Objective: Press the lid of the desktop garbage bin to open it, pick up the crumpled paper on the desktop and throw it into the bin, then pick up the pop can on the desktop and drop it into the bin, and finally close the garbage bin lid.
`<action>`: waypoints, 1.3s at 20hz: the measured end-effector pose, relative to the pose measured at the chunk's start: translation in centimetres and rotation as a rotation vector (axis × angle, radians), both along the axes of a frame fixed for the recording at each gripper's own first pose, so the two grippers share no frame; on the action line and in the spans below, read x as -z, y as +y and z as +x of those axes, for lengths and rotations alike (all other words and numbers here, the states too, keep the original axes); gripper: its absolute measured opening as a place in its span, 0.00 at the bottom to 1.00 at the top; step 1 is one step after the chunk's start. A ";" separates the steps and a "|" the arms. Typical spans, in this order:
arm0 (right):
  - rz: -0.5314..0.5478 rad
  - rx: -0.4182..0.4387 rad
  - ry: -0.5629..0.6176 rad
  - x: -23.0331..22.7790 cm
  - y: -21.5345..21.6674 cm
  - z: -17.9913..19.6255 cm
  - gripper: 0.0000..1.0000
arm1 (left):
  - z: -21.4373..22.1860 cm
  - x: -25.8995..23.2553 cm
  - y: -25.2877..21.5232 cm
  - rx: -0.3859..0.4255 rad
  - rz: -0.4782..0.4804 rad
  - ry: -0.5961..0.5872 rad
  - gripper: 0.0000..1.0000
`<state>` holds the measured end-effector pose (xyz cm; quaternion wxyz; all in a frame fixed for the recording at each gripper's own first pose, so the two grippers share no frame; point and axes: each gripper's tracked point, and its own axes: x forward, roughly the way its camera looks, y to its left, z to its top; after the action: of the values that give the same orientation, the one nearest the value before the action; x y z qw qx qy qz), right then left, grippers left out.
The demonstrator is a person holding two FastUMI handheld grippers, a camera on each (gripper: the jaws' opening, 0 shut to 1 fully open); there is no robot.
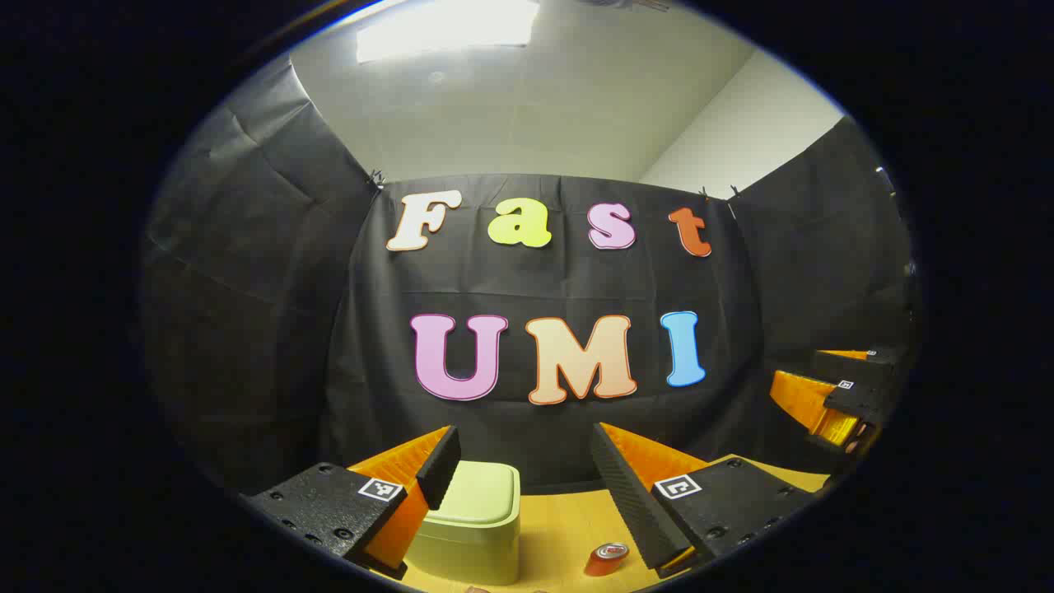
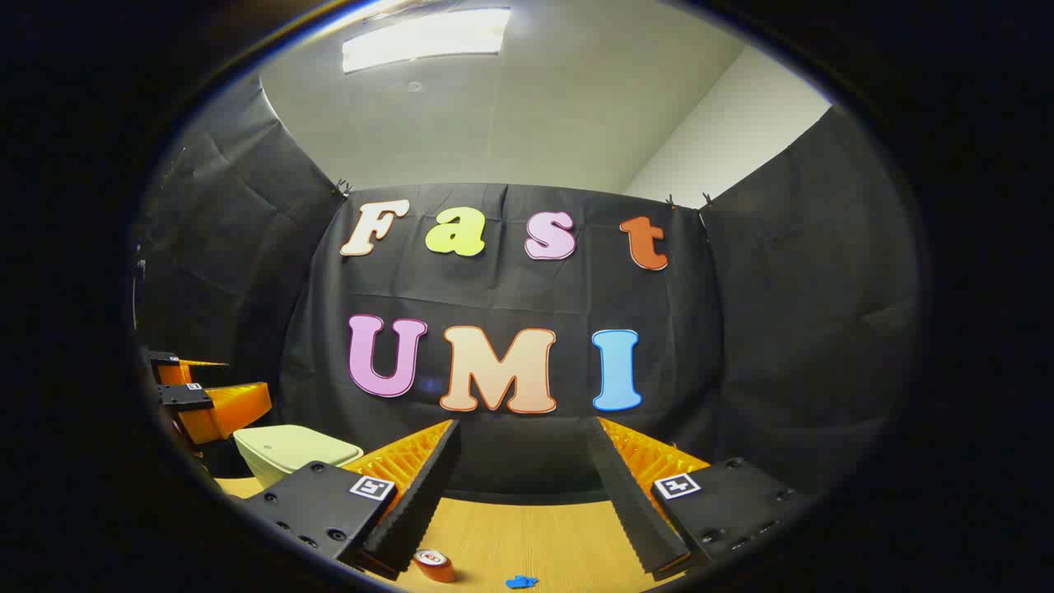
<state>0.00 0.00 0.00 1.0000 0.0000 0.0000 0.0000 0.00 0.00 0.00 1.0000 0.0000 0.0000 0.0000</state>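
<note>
Above the tabletop point(image 2: 527, 527), both claws gape wide and hold nothing: left claw point(image 1: 523, 453) over the lidded bin point(image 1: 469, 527), right claw point(image 2: 519, 449) near the pop can point(image 2: 434, 565).

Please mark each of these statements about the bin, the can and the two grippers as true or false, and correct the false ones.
1. The bin has its lid shut. True.
2. The pop can is held by the left gripper. False: it lies on the table, untouched.
3. The right gripper has its fingers apart. True.
4. The bin is red. False: it is pale green.
5. The table is wooden. True.
</note>
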 end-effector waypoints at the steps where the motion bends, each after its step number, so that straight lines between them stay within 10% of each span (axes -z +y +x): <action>1: -0.004 -0.004 0.000 -0.1 0.2 0.1 1.00 | 0.0 0.1 -0.1 0.004 -0.001 0.005 0.94; 26: -0.005 -0.068 0.040 0.4 3.1 0.1 0.98 | 0.7 2.8 2.2 0.014 -0.016 0.099 0.94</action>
<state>0.06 3.15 -0.44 0.9992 -0.0025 0.0198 0.0342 0.68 2.18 -2.77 0.9987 -0.0078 0.0496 -0.0071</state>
